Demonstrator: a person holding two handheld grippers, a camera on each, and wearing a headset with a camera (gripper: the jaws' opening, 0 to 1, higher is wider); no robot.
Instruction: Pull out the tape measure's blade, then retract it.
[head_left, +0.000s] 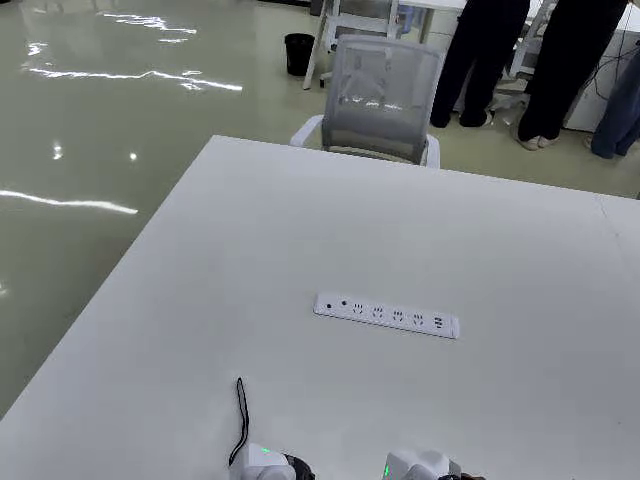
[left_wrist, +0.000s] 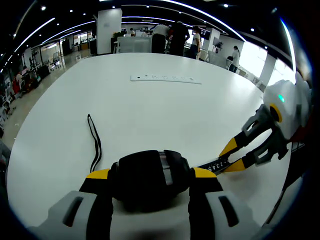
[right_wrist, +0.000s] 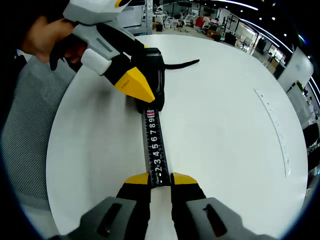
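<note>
Right gripper view: blade (right_wrist: 154, 145) between jaws

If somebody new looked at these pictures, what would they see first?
Probably the black tape measure squeezed in the left gripper, at the near edge of the big white table. Its blade, with printed numbers, stretches across to the right gripper, which pinches the tip. Farther back on the tabletop lies a white power strip.
</note>
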